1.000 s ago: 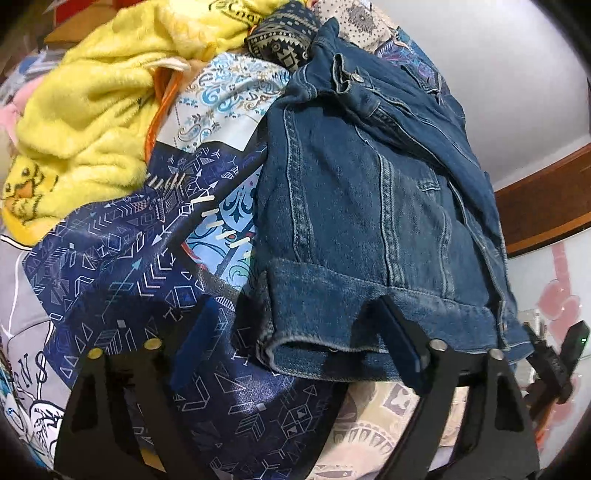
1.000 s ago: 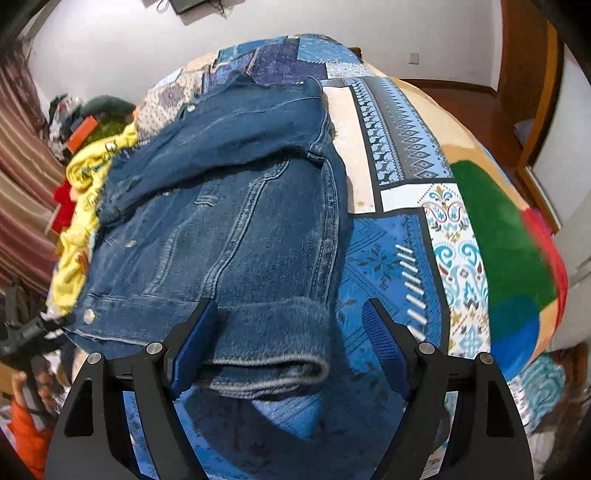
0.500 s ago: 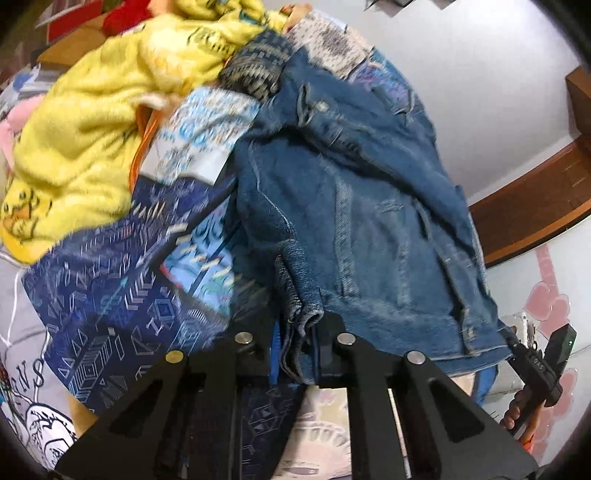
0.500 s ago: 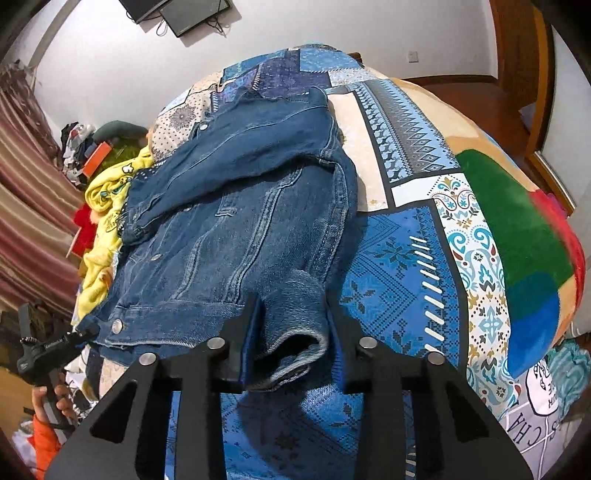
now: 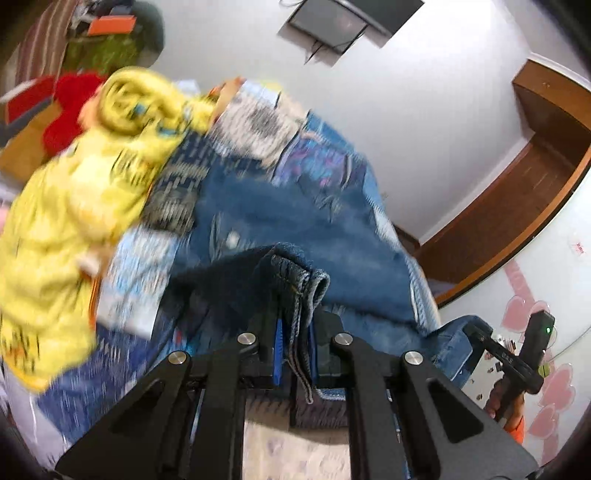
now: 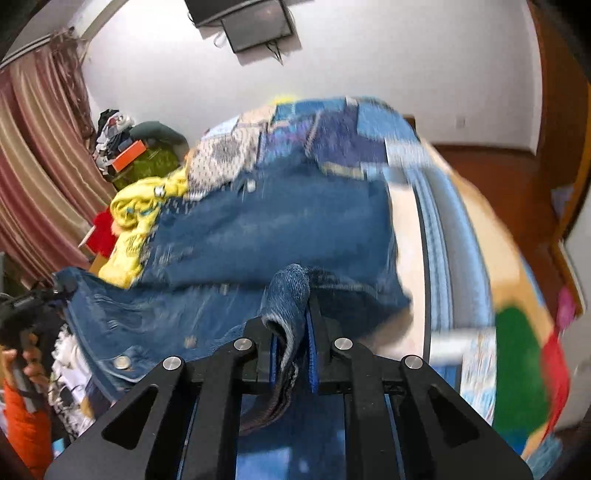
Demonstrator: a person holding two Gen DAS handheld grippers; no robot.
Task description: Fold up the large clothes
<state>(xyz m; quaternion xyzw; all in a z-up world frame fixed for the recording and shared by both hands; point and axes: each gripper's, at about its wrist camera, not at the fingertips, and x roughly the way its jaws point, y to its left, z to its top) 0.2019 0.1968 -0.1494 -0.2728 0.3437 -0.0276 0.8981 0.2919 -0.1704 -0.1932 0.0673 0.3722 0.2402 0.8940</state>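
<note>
A blue denim jacket [image 5: 295, 221] lies on a patchwork bedspread [image 5: 258, 125]. My left gripper [image 5: 293, 314] is shut on one bottom corner of the jacket's hem and holds it lifted off the bed. My right gripper [image 6: 290, 317] is shut on the other bottom corner of the jacket [image 6: 266, 225], also lifted. The hem sags between the two grippers. The jacket's upper part still rests on the bedspread [image 6: 332, 122]. Both views are motion-blurred.
A yellow fleece garment [image 5: 74, 192] and a red item [image 5: 70, 107] lie to the left of the jacket, the fleece also in the right wrist view [image 6: 136, 218]. A wall TV [image 6: 255, 26], curtains [image 6: 33, 177] and a wooden door frame [image 5: 517, 206] surround the bed.
Both grippers closed on the jacket's bottom hem corners, then lifted them up and toward the collar. The lower half of the jacket has risen off the bed.
</note>
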